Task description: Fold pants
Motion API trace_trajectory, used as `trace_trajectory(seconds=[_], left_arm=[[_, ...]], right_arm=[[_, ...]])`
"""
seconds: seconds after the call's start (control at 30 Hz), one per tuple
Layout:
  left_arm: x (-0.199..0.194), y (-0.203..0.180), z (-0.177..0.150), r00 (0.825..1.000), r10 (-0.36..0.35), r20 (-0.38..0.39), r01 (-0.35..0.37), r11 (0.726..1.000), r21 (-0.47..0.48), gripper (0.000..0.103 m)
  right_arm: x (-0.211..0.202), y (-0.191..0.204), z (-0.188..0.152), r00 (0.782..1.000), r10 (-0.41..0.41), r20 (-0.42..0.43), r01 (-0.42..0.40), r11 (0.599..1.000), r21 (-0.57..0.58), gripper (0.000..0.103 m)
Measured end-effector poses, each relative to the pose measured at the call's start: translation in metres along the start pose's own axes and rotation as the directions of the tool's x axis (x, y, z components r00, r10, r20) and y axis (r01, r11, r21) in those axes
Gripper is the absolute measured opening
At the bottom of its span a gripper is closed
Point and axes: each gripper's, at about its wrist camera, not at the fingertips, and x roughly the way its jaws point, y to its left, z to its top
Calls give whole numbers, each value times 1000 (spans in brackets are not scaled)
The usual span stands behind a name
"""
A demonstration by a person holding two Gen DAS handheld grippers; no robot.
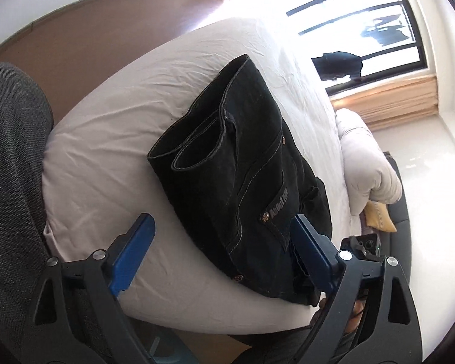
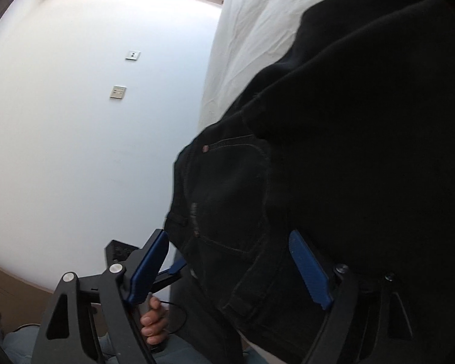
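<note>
Black jeans (image 1: 242,163) lie folded on the bed's pale sheet (image 1: 112,139), both leg cuffs on top and the waistband at the near bed edge. My left gripper (image 1: 224,230) hovers open over that near edge; its right finger sits by the waistband and its left finger is over bare sheet. In the right wrist view the jeans (image 2: 333,151) fill the right side. My right gripper (image 2: 230,251) is open, with the pocket area lying loose between its blue fingers (image 2: 150,264), unpinched.
A folded pale duvet (image 1: 370,163) and a yellow cushion (image 1: 379,215) sit past the bed's right side, below a barred window (image 1: 364,24). Grey fabric (image 1: 12,157) fills the left edge. A hand (image 2: 154,321) grips a handle below a white wall with two outlets (image 2: 118,92).
</note>
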Motion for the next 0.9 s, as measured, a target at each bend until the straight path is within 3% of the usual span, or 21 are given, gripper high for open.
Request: trace_trajectory(seconds=[0.07, 0.23, 0.33, 0.43, 0.5, 0.53, 0.6, 0.9], left_arm=[[7, 5, 5, 999, -43, 0, 43, 998, -42, 91], [21, 10, 16, 993, -120, 3, 120, 988, -93, 90], [26, 20, 23, 986, -168, 1, 167, 977, -133, 89], [28, 29, 28, 980, -199, -7, 194, 965, -175, 75], [29, 38, 31, 979, -202, -21, 194, 960, -201, 54], [34, 39, 30, 981, -193, -33, 182, 960, -213, 32], [38, 42, 31, 980, -195, -43, 180, 955, -235, 27], [33, 28, 35, 982, -186, -45, 175, 967, -188, 16]], right_arm=[[-1, 12, 0, 1000, 28, 10, -28, 998, -52, 85], [-8, 19, 8, 988, 150, 49, -147, 988, -50, 85], [-6, 18, 14, 987, 156, 26, -155, 987, -47, 85], [-5, 6, 20, 997, 72, -19, -73, 997, -19, 85], [-9, -17, 22, 997, -57, -52, 59, 997, 45, 83], [-9, -25, 23, 996, -79, -51, 83, 994, 69, 69], [-15, -29, 23, 998, -62, -31, 65, 994, 88, 65], [-18, -26, 19, 997, -78, -19, 79, 995, 60, 70]])
